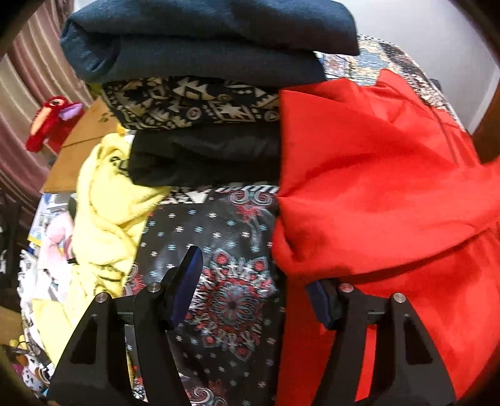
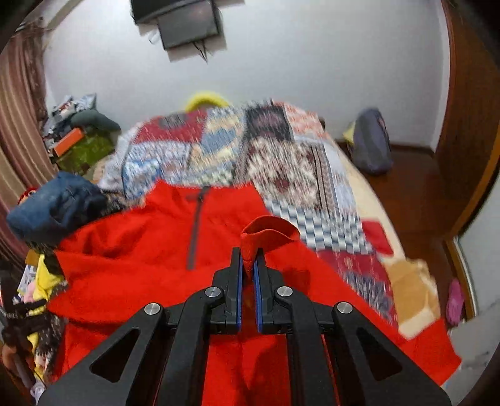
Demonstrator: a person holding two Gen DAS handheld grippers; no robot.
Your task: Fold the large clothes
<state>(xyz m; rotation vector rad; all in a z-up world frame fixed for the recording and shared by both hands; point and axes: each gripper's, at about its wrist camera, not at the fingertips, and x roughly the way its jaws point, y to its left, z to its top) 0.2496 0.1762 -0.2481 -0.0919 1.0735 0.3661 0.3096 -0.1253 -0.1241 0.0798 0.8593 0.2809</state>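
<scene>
On the bed, over the patchwork quilt (image 2: 281,162), lay the red garment (image 2: 131,268), spread flat with its short grey zipper (image 2: 194,231) running down the chest. My right gripper (image 2: 247,265) was clenched on a cuff of that red garment: both blue-padded fingers (image 2: 239,281) pressed against a fold of ribbed red cloth, which curled up above the tips. My left gripper (image 1: 253,281) stood released, jaws wide apart; its left finger (image 1: 187,281) hovered above the dark patterned cloth (image 1: 228,299), while its right finger was mostly hidden beneath the edge of the red garment, so I cannot tell whether it touched the fabric. Ahead of the left gripper rose a stack of folded clothes (image 1: 200,93): blue-grey pieces on top, a black-and-cream geometric print below, a black piece beneath that. Beside the stack, to the left, lay a crumpled yellow garment (image 1: 106,212), and beyond it a red plush toy (image 1: 50,121) near the striped curtain (image 1: 28,78). In the right wrist view, a dark screen (image 2: 187,25) hung on the white wall, and a grey-blue bag (image 2: 372,143) sat on the wooden floor beside the bed.
</scene>
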